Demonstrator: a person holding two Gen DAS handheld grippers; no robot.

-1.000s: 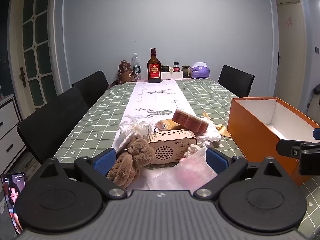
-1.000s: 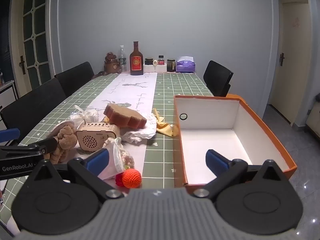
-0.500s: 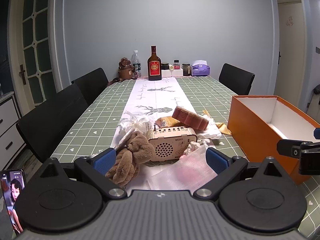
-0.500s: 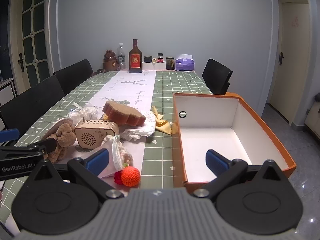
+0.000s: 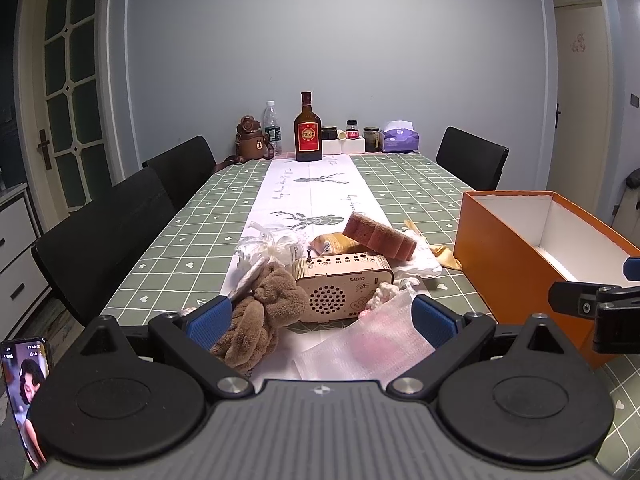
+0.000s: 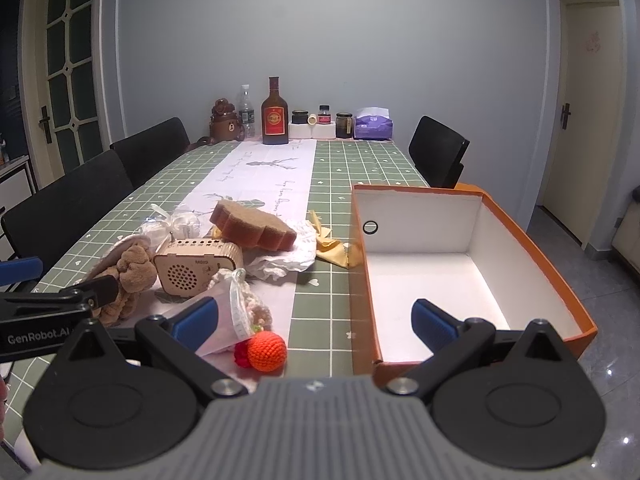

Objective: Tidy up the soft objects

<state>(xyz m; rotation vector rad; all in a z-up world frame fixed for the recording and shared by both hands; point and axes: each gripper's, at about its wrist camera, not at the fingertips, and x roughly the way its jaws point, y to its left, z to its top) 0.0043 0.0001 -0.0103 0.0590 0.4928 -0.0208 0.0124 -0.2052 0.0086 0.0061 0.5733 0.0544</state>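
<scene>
Basically a pile of soft items sits centre-left of both frames on the green checked table. Brown plush toy: fuzzy, knotted, lower centre-left in the left wrist view, touching the wooden radio. Brown sponge: scalloped edge, tilted, resting on crumpled white paper behind the radio. Orange crochet ball: round, knitted, lower centre of the right wrist view, just beside a mesh pouch of pale knitted stuff. Orange box with white inside fills the right side, open and empty. Left gripper fingers spread wide, holding nothing. Right gripper fingers also wide apart, empty, above the box's near left corner.
</scene>
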